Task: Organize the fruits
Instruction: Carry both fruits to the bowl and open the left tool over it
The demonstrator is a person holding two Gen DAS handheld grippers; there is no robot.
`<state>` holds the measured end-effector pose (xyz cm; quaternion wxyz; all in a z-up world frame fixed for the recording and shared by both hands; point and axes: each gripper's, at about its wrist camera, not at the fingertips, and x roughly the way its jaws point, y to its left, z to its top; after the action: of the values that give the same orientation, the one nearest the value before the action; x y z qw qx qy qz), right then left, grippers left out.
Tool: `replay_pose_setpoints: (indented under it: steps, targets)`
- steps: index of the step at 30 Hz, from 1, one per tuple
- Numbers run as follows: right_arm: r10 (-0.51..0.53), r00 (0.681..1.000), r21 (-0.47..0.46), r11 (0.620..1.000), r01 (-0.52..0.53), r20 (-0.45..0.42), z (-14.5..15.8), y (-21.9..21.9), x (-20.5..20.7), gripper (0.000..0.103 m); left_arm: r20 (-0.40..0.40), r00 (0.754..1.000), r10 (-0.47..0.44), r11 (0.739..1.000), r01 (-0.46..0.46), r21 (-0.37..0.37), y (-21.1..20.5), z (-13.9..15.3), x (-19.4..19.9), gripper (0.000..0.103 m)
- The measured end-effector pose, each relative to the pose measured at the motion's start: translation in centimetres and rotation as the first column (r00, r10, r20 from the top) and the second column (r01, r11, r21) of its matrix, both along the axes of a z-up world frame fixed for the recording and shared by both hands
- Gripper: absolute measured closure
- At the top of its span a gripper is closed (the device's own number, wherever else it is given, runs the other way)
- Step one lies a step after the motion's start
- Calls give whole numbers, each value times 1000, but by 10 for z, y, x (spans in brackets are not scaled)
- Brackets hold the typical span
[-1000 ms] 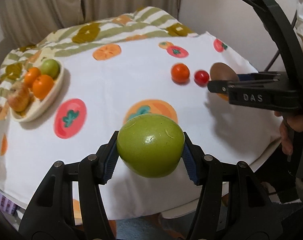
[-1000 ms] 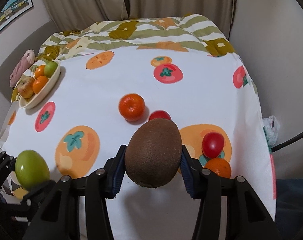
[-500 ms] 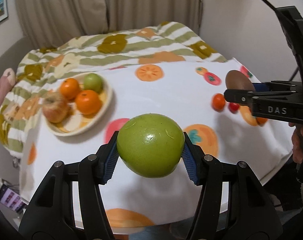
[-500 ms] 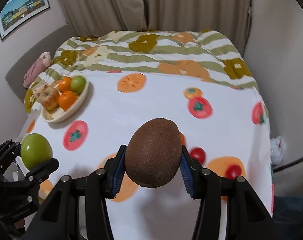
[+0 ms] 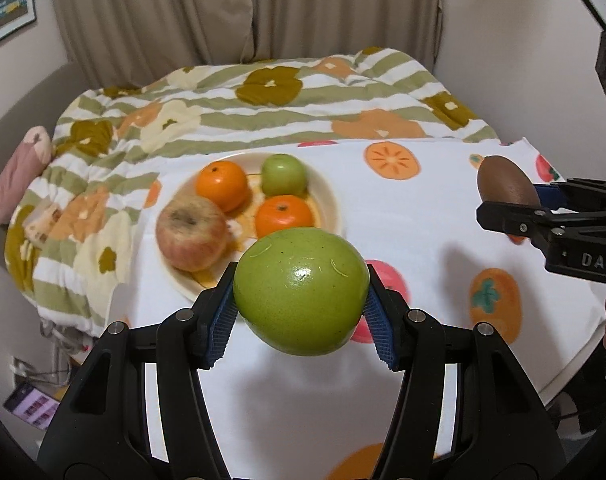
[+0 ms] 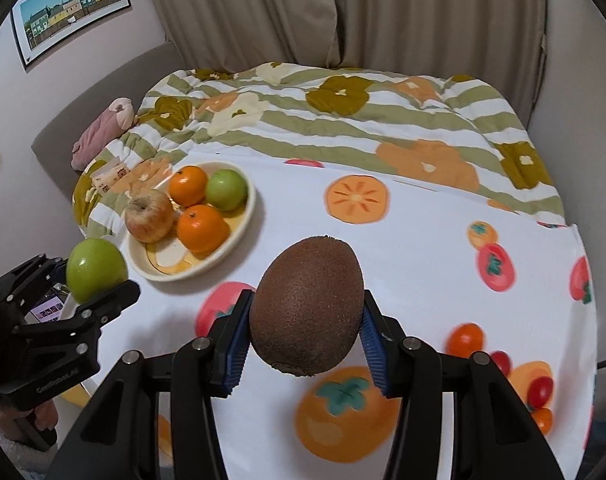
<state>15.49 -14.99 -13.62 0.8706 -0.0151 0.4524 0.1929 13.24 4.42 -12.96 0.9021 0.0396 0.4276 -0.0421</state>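
A white fruit-print cloth [image 6: 403,248] is covering the worktop, with a striped floral quilt [image 6: 343,120] lying behind it under beige curtains [image 6: 383,8]. The left claw [image 5: 301,304] is clamping a glossy green apple [image 5: 301,290] just above the near rim of the cream plate [image 5: 331,200] of fruit; the right claw [image 6: 303,336] is gripping a fuzzy brown kiwi [image 6: 307,304] over mid-cloth
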Motion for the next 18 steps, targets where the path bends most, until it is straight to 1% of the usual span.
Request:
replay_pose_setpoints:
  steps: [4,11,14,18]
  targets:
    - [3,1000,3,1000,-3,-8,-2,26,8,56,-22,1000,-22,1000,22,-4,17,-10,18,41]
    - [-26,999,13,1000,27,-25,-8,60,24,56,-55,996,-68,997,69,25,35,-31,46,41]
    - [-42,999,17,999,42,-34,-12,68,30,56,-66,994,-90,995,93,41,38,-40,56,41]
    - [-59,997,17,998,60,-43,-16,75,36,56,-50,987,-151,985,155,75,31,-43,61,41]
